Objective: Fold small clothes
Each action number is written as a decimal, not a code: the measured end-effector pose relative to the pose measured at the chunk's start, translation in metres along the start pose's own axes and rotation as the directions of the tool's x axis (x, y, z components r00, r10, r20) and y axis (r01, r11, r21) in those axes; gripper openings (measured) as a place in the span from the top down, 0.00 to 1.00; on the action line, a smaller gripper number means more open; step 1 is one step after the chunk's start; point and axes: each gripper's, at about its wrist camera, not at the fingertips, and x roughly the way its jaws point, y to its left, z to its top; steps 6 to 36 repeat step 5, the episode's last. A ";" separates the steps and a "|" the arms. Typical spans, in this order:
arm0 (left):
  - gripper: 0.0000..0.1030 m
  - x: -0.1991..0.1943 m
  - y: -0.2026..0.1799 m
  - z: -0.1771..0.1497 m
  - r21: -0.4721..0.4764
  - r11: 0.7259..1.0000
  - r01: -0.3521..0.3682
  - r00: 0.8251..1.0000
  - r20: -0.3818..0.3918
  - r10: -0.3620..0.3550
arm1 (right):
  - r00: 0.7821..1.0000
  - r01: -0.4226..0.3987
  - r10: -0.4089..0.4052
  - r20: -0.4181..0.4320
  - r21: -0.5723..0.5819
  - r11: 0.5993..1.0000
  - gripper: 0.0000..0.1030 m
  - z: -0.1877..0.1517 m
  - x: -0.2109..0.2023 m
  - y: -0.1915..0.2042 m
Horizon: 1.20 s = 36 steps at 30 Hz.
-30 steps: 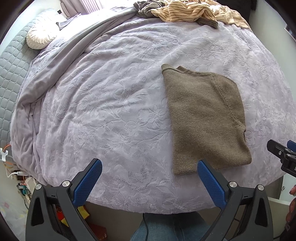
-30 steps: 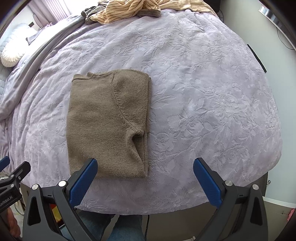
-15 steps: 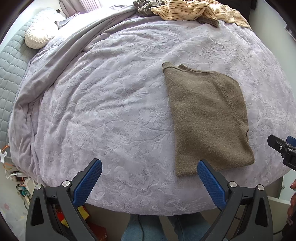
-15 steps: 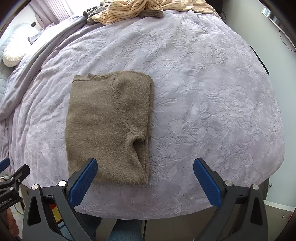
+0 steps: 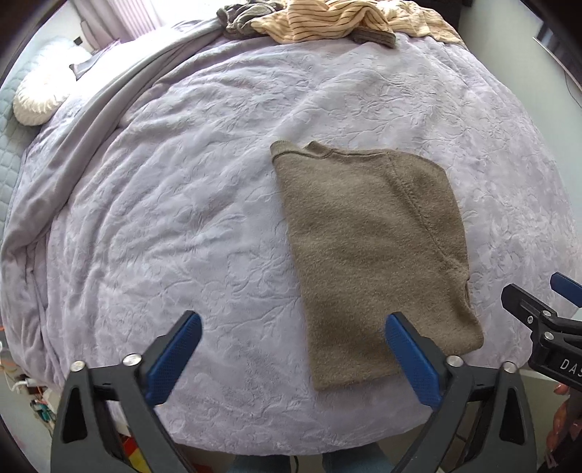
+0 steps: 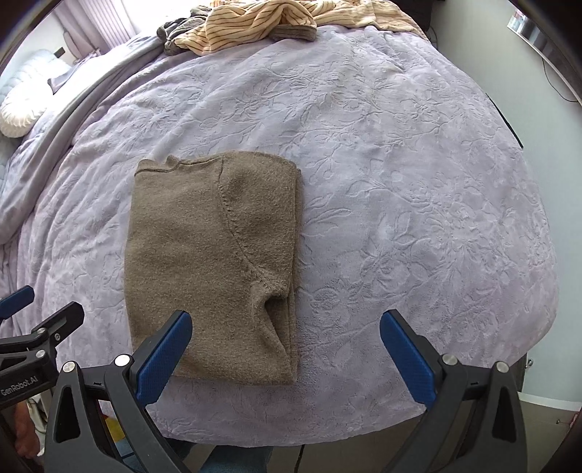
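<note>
The left hand-held gripper (image 5: 291, 351) hangs above the near edge of the bed, its blue pads wide apart though the jaws are closing a little, with nothing pressed between them; its right pad overlaps the lower edge of the folded sweater (image 5: 371, 254) in view. The right hand-held gripper (image 6: 287, 351) is released too, jaws spread and empty, its left pad over the sweater's near hem. The olive-brown sweater lies folded into a neat rectangle (one sleeve tucked along its right side) flat on the lavender embossed bedspread (image 6: 418, 182). At the far edge of the bed sits a heap of unfolded clothes (image 6: 262, 18), striped cream fabric on top. A white pillow (image 5: 36, 105) rests far left. No container is in view.
</note>
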 end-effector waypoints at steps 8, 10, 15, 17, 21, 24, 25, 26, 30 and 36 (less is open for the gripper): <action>0.07 0.001 -0.003 0.003 0.007 1.000 0.026 1.000 -0.015 -0.026 | 1.000 0.007 -0.007 -0.007 0.015 1.000 0.00 0.000 0.000 -0.001; 0.07 0.001 -0.003 0.003 0.007 1.000 0.026 1.000 -0.015 -0.026 | 1.000 0.007 -0.007 -0.007 0.015 1.000 0.00 0.000 0.000 -0.001; 0.07 0.001 -0.003 0.003 0.007 1.000 0.026 1.000 -0.015 -0.026 | 1.000 0.007 -0.007 -0.007 0.015 1.000 0.00 0.000 0.000 -0.001; 0.07 0.001 -0.003 0.003 0.007 1.000 0.026 1.000 -0.015 -0.026 | 1.000 0.007 -0.007 -0.007 0.015 1.000 0.00 0.000 0.000 -0.001; 0.07 0.001 -0.003 0.003 0.007 1.000 0.026 1.000 -0.015 -0.026 | 1.000 0.007 -0.007 -0.007 0.015 1.000 0.00 0.000 0.000 -0.001; 0.07 0.001 -0.003 0.003 0.007 1.000 0.026 1.000 -0.015 -0.026 | 1.000 0.007 -0.007 -0.007 0.015 1.000 0.00 0.000 0.000 -0.001; 0.07 0.001 -0.003 0.003 0.007 1.000 0.026 1.000 -0.015 -0.026 | 1.000 0.007 -0.007 -0.007 0.015 1.000 0.00 0.000 0.000 -0.001; 0.07 0.001 -0.003 0.003 0.007 1.000 0.026 1.000 -0.015 -0.026 | 1.000 0.007 -0.007 -0.007 0.015 1.000 0.00 0.000 0.000 -0.001; 0.07 0.001 -0.003 0.003 0.007 1.000 0.026 1.000 -0.015 -0.026 | 1.000 0.007 -0.007 -0.007 0.015 1.000 0.00 0.000 0.000 -0.001; 0.07 0.001 -0.003 0.003 0.007 1.000 0.026 1.000 -0.015 -0.026 | 1.000 0.007 -0.007 -0.007 0.015 1.000 0.00 0.000 0.000 -0.001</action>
